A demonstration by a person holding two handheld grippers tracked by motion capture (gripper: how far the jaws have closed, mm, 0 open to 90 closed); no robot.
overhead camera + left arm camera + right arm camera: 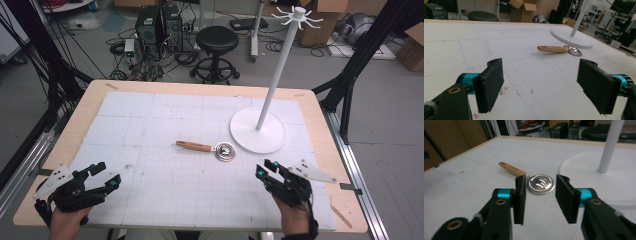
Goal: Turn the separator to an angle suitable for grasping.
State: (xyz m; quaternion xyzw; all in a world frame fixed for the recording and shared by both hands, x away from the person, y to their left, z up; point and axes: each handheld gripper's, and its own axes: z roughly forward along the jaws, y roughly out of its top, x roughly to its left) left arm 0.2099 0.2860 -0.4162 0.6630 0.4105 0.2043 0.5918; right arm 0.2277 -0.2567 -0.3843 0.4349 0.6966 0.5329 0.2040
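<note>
On the tabletop (150, 100) we see a white stand (257, 131) and, just beside its base, a wooden-handled metal strainer (210, 148). We judge it light and rigid; take it by the handle, not the slippery bowl. Left gripper (106, 177) and right gripper (263, 167) both have fingers apart, empty.

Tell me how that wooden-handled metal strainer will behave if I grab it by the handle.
The strainer looks rigid, so it should lift in one piece. Its metal bowl probably outweighs the slim wooden handle, so expect that end to droop. The shiny rim looks slippery; the handle likely grips better. The right gripper is open, nearest.
</note>
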